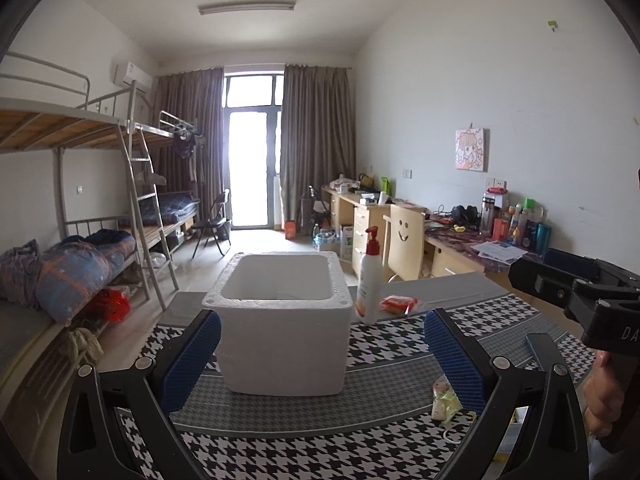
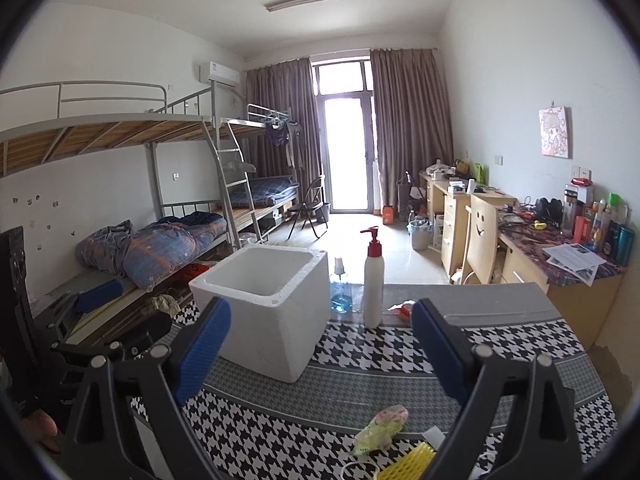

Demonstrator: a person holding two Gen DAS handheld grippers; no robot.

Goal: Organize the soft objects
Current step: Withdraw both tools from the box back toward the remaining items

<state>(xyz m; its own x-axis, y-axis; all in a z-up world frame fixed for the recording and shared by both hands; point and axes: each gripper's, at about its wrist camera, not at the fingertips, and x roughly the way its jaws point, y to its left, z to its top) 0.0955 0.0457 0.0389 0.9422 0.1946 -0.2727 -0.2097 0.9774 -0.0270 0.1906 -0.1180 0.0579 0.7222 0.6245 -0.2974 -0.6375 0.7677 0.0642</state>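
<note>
A white foam box (image 1: 280, 320) stands open-topped on the houndstooth table cloth (image 1: 320, 448); it also shows in the right wrist view (image 2: 264, 312). A soft green-and-pink packet (image 2: 380, 430) lies near the table's front, also in the left wrist view (image 1: 444, 400). A red packet (image 1: 400, 305) lies behind, by a white pump bottle (image 1: 370, 280). My left gripper (image 1: 320, 356) is open and empty before the box. My right gripper (image 2: 320, 348) is open and empty, above the green packet.
A blue spray bottle (image 2: 340, 288) stands beside the pump bottle (image 2: 373, 280). A yellow ribbed item (image 2: 412, 460) and a white cord (image 2: 360, 470) lie at the front edge. Bunk beds (image 2: 160, 220) stand left, desks (image 2: 560, 256) right.
</note>
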